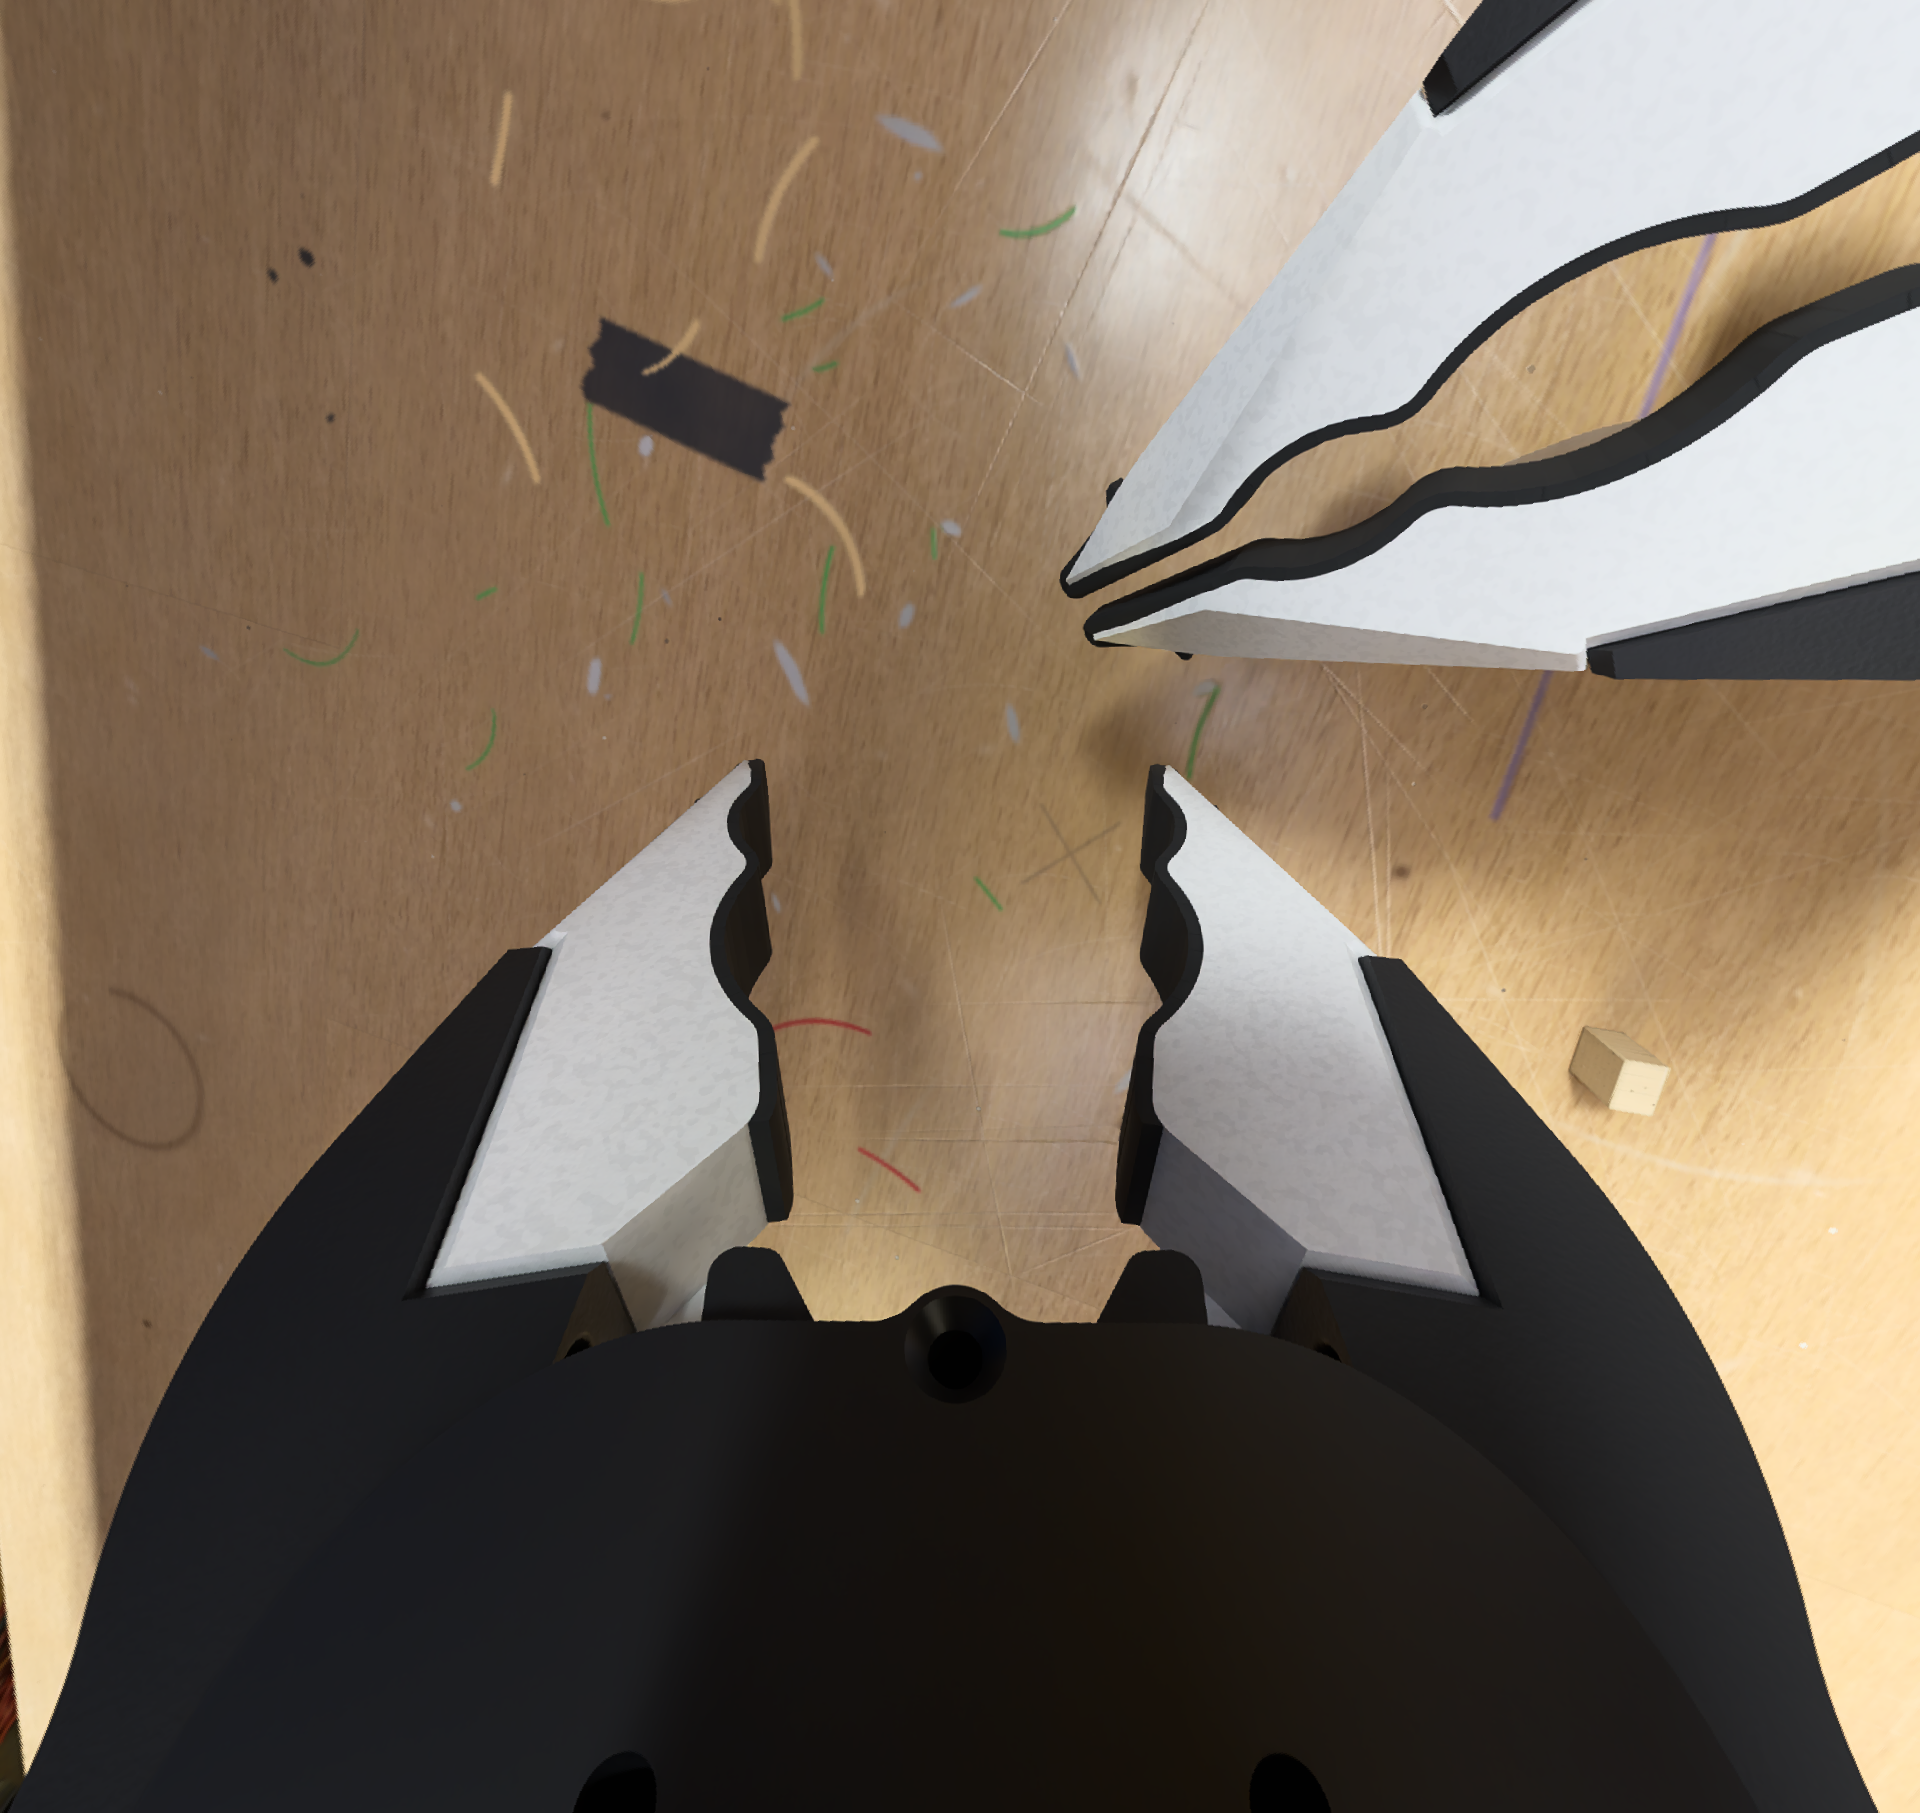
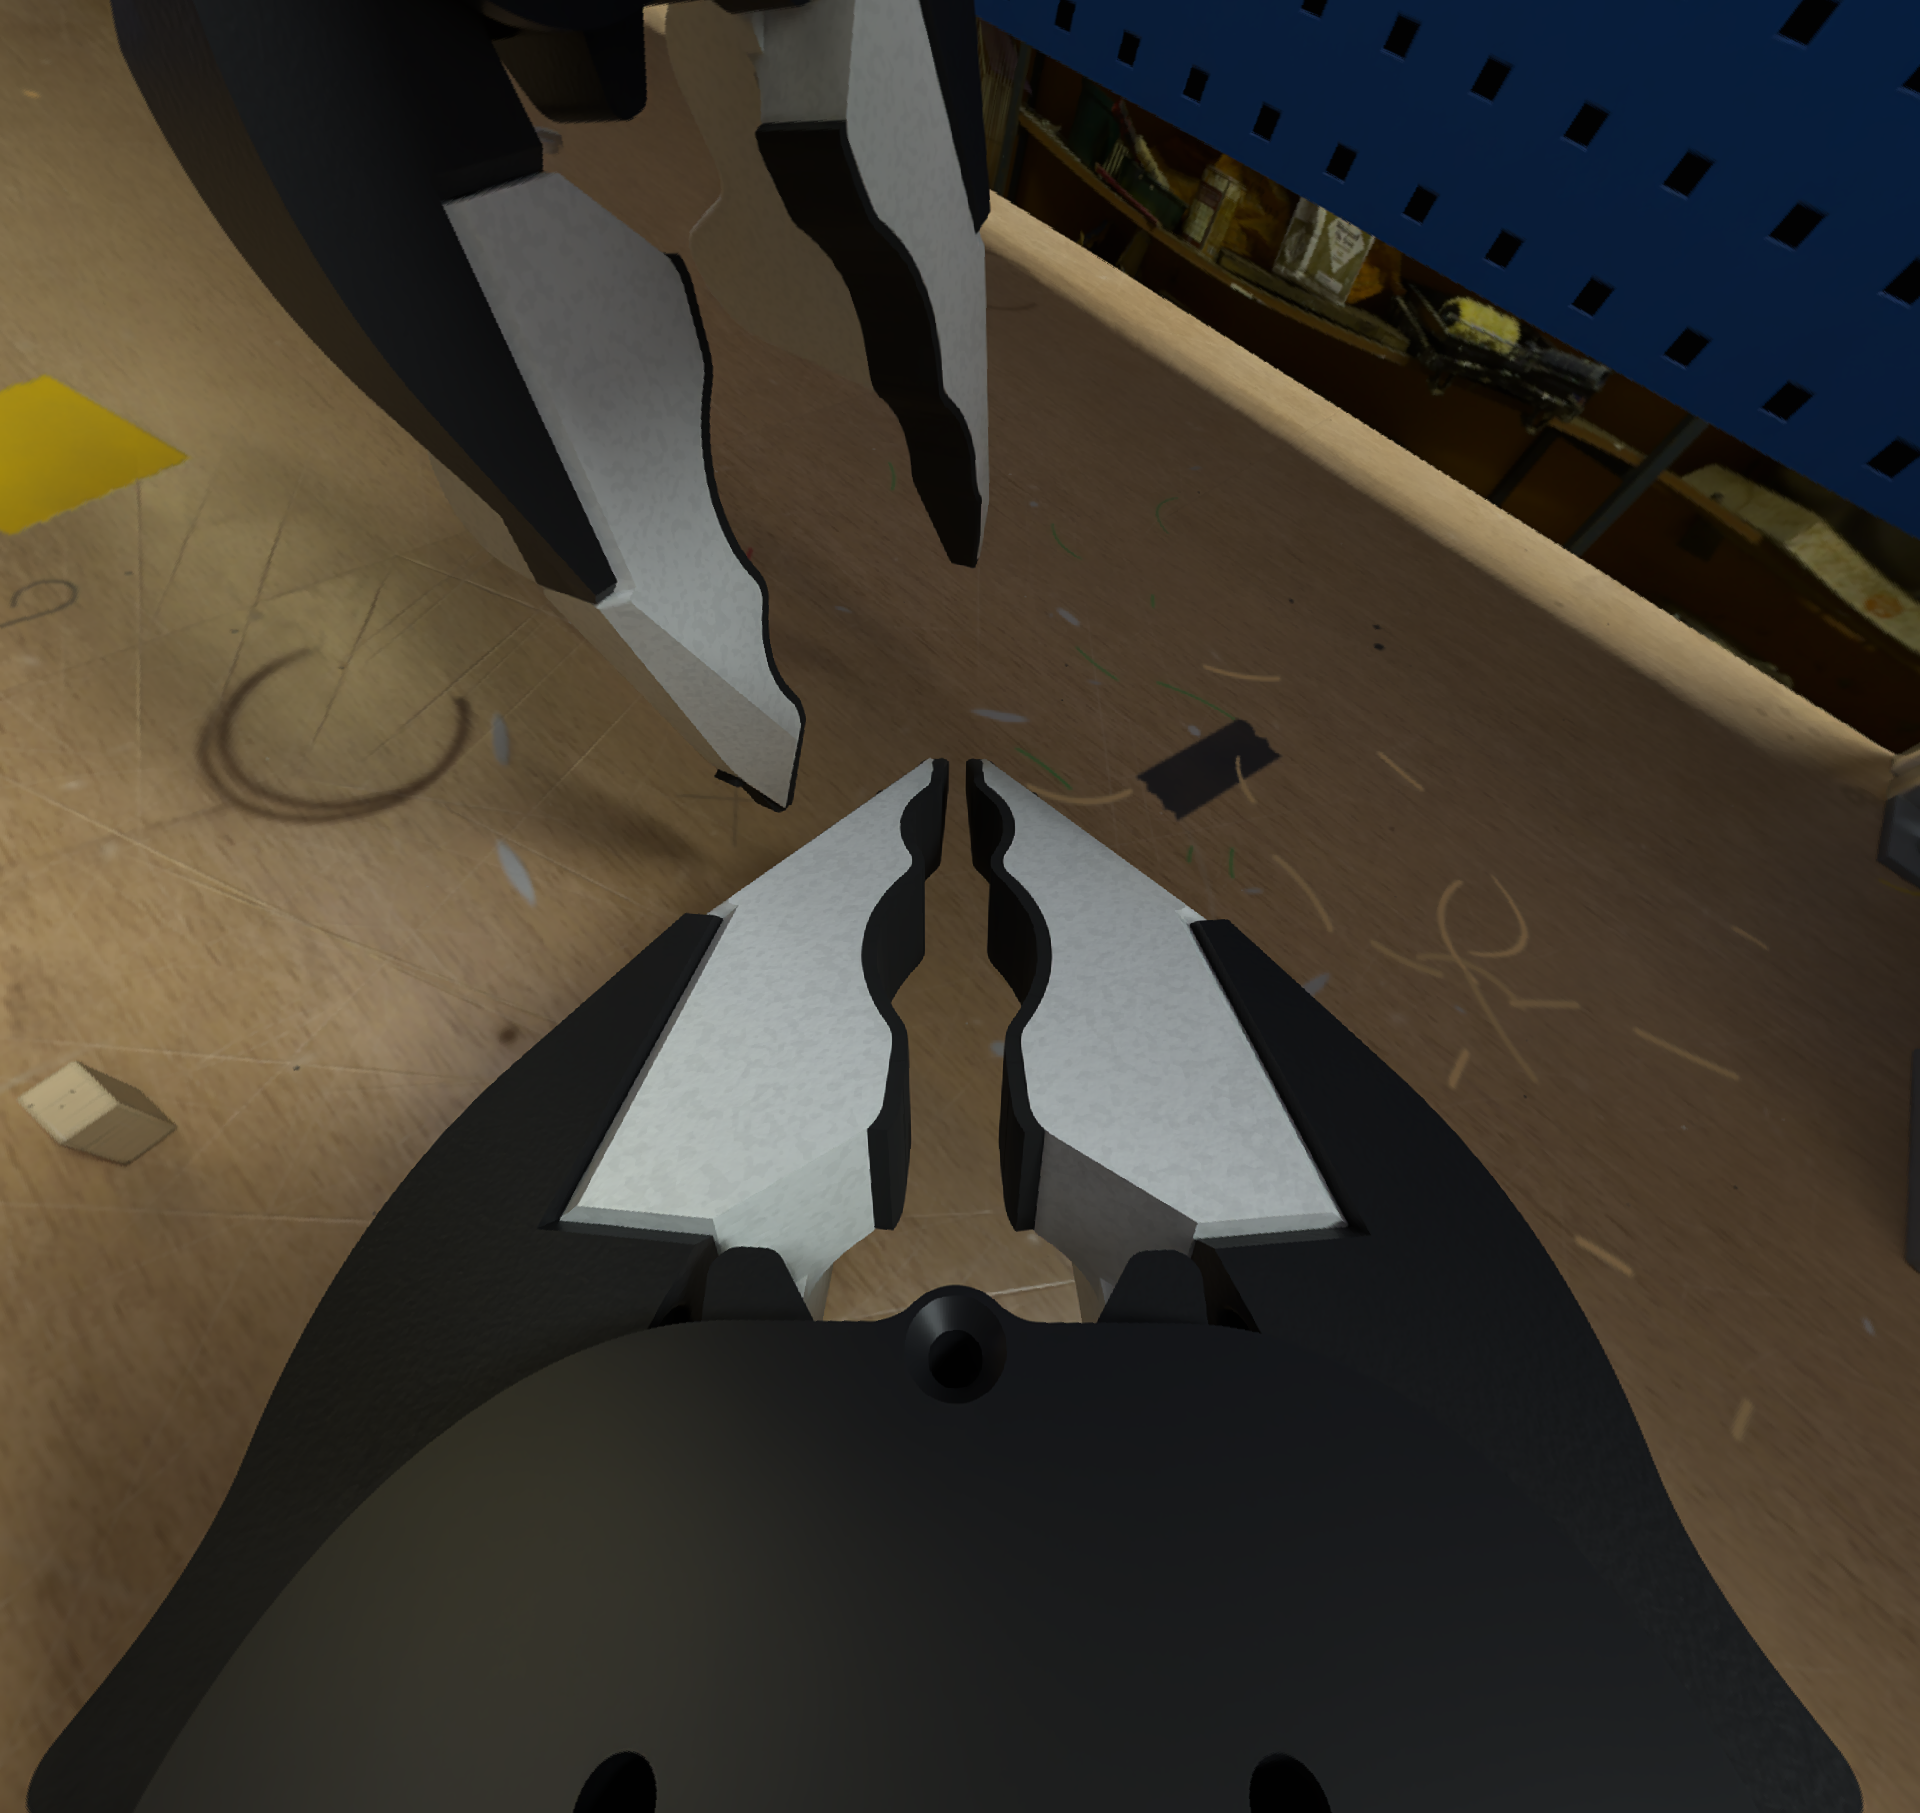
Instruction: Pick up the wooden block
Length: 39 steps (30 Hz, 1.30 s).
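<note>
— What does the wooden block [image 1: 1619,1084] look like?
— A small pale cube of light wood, with plain faces and crisp edges.
— Where does it lie?
— Flat on the tabletop [image 1: 312,724], alone, nothing touching it. In the right wrist view the block [image 2: 96,1111] sits off to the lower left, one corner turned toward the camera.

A workshop: a scratched wooden workbench [image 2: 312,932] strewn with shavings, a blue pegboard [image 2: 1455,101] upper right, cluttered shelves [image 2: 1351,277] beneath it.
</note>
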Available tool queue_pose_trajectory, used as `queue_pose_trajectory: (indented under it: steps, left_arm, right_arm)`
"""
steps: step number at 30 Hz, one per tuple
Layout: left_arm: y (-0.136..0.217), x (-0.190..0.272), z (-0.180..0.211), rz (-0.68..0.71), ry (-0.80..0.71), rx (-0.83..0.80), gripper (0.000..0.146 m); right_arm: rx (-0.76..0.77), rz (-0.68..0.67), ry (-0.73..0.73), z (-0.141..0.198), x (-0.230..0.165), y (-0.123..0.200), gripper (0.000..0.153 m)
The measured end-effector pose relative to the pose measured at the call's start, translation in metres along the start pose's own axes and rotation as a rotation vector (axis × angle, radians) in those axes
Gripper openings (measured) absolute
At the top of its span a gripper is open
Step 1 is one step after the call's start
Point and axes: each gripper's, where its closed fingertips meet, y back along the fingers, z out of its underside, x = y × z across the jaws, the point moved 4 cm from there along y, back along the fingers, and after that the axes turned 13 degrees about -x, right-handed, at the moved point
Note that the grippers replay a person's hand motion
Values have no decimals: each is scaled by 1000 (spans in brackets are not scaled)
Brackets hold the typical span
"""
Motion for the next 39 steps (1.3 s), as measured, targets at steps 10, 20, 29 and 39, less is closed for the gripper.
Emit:
queue_pose_trajectory:
  steps: [10, 20, 29, 39]
  left_arm:
    - [0, 2, 0, 1, -4, 0, 69]
    - [5, 2, -1, 3, -22, 34, 73]
    - [52, 14, 6, -118, 3, 287, 86]
    - [74, 89, 64, 108, 58, 611, 66]
  right_arm:
    - [290, 8, -77, -26, 7, 28, 1]
    - [34, -205, 96, 8, -12, 34, 4]
    - [-124, -291, 254, 43, -27, 36, 5]
    - [-197, -370, 307, 63, -30, 45, 5]
